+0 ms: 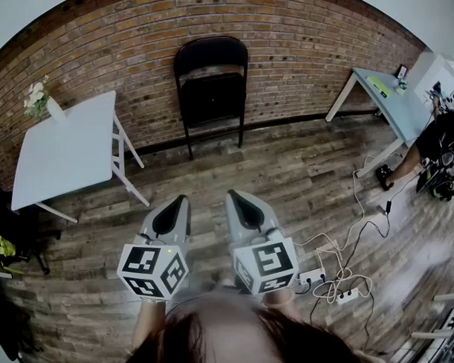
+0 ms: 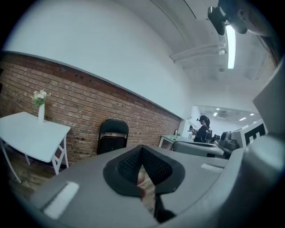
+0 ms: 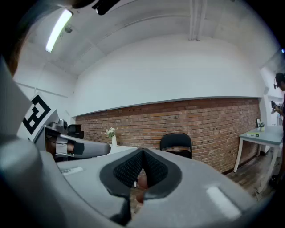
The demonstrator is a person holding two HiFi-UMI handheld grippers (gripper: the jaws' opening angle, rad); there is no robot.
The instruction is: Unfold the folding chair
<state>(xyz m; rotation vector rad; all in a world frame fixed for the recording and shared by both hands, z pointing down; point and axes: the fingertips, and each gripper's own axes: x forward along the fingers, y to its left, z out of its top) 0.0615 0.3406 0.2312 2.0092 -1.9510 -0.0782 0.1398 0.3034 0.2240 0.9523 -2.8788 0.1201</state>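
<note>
A black folding chair (image 1: 211, 88) leans folded flat against the brick wall, well ahead of both grippers. It also shows small and far off as the chair (image 2: 112, 136) in the left gripper view and the chair (image 3: 176, 144) in the right gripper view. My left gripper (image 1: 179, 203) and right gripper (image 1: 233, 198) hang side by side over the wooden floor, pointing toward the chair, both shut with nothing between the jaws. Neither touches the chair.
A white table (image 1: 66, 153) with a vase of flowers (image 1: 40, 100) stands at the left. A second white table (image 1: 391, 104) is at the right, with a seated person (image 1: 434, 151) beside it. Cables and a power strip (image 1: 336, 281) lie on the floor near my right.
</note>
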